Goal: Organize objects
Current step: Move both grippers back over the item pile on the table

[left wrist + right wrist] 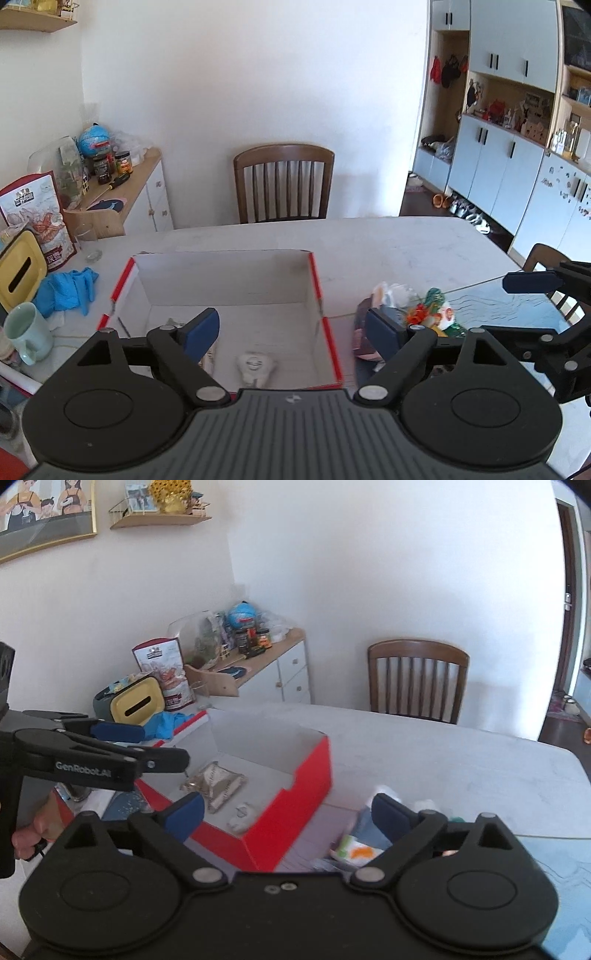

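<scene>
Two items lie in the box (pixel 295 771): a grey packet (pixel 216 784) and a white pouch (pixel 255 365). A pile of packets (pixel 413 317) waits on the surface just right of it. Both left gripper (pixel 293 330) and right gripper (pixel 288 812) hang wide open, fingers empty.

A wooden chair (pixel 283 182) stands against the white wall (pixel 258 74), with pale blue cabinets (pixel 517 110) to the right.

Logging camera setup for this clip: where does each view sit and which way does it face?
Left wrist: on the left tool, open above the red box, facing the chair; right tool at right.
Right wrist: on the right tool, open, facing the box corner; left tool at left.
Shared: box, chair.
</scene>
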The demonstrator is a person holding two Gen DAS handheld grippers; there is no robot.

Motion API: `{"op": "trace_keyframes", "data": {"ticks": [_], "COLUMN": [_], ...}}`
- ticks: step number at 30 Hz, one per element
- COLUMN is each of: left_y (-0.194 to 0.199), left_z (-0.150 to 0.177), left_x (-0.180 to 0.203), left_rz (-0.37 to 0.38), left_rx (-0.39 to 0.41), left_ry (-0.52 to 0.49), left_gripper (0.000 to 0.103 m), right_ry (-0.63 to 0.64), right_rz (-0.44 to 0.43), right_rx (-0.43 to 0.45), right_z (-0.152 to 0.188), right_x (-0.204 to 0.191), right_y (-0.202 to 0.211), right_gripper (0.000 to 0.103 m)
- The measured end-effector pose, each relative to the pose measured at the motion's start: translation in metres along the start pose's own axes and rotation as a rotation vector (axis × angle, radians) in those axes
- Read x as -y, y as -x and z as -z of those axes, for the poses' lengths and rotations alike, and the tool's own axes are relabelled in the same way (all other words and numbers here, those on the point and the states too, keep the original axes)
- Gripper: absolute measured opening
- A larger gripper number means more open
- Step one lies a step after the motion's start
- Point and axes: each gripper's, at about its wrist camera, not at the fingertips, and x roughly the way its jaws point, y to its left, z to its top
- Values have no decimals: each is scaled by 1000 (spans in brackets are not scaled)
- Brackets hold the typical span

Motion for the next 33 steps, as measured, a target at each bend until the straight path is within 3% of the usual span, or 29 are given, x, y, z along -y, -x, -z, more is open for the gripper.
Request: {"op": "trace_keyframes", "data": {"ticks": [2,4,12,21,33], "left_y": [1,1,-13,-55,-130], "left_z": [4,7,16,20,20], "left_x": [6,11,38,79,127], "left_rz": [6,16,43,43,35], "left_rx": [6,14,17,-28,-74], "left_ry": [9,22,34,-4,-75], "left_gripper": [98,101,103,103,103], "right_ry": [-6,-14,-29,-52,-61], "right_rz": [9,18,83,150,206], "right_rx": [10,16,10,-15,-85], "right_z": [6,12,32,46,55], "right_x": [8,17,52,104,167], "right_y": [9,16,31,30,-15], "right_gripper": [101,102,102,102,96]}}
